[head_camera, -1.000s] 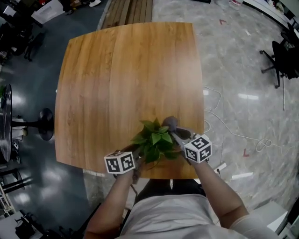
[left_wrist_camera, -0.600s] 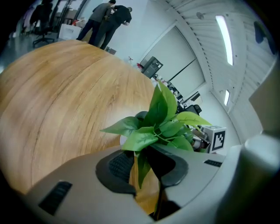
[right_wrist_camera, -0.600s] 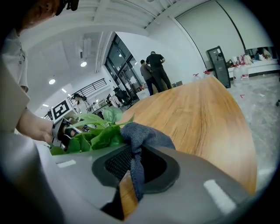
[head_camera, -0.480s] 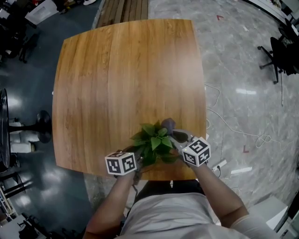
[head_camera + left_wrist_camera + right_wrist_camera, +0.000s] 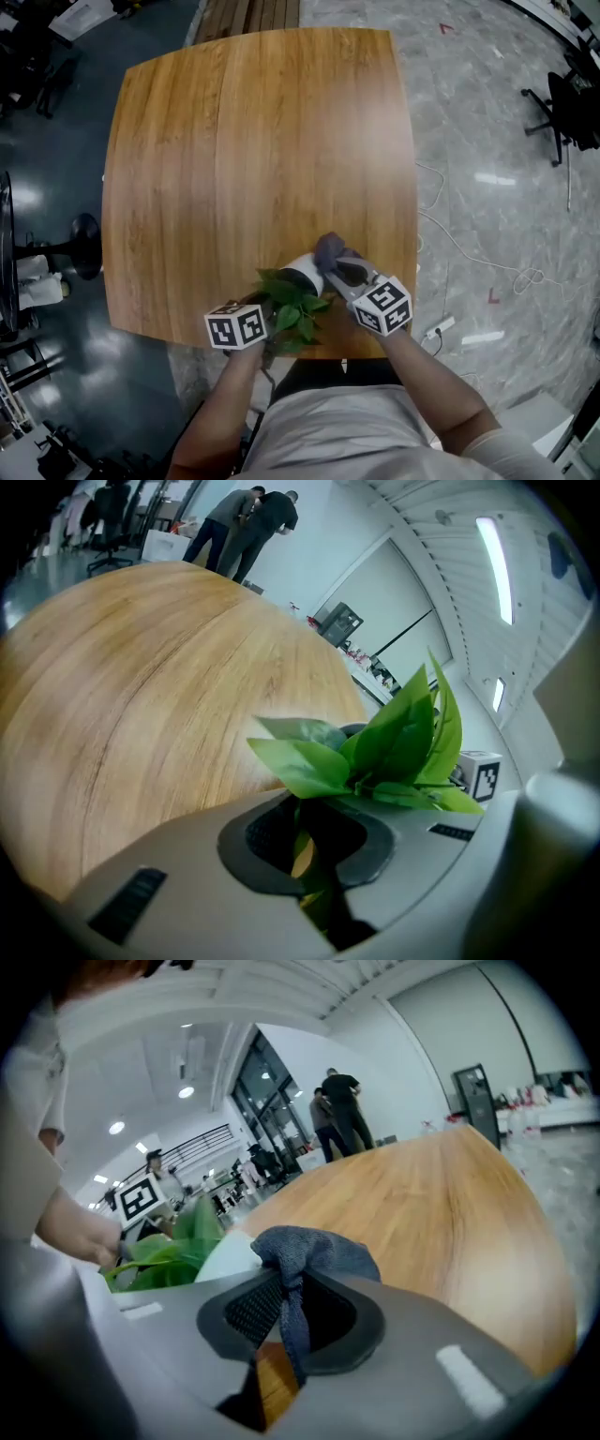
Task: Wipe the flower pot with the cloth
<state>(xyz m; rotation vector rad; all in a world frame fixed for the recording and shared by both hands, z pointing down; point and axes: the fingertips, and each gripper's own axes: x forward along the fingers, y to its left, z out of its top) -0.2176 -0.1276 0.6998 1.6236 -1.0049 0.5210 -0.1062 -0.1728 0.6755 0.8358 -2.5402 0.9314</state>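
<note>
Tipping the flower pot (image 5: 302, 274) over, by the look of it: only leaves on show from above in the head view of a second ago, and now a bared white wall, low over the near edge of the table (image 5: 244, 141). Grips the plant (image 5: 375, 752) low on its stems with the left gripper (image 5: 314, 860), jaws just closing and now almost together on the thin stalks running between them. Pinches a fold of the grey cloth (image 5: 314, 1251) in the right gripper (image 5: 281, 1335), jaws drawn tight on it, the bunched end standing out past the tips and lying against or just beside the pot's side; hard to tell from these views whether truly touching. Means, in all likelihood, a pot steadied by its foliage and turned to offer its outer wall to the cloth, with the wiping about to begin or barely begun. Lies now with the long axis, base to rim, tilted far from upright and slanting across the head view: leafy mouth toward the near left and the left gripper, closed base toward the far right, up by the cloth. Cannot tell whether resting on the tabletop or lifted clear of it. Calls for a gentle hold and light strokes, with so much of the pot's weight perhaps hanging on thin stems.
</note>
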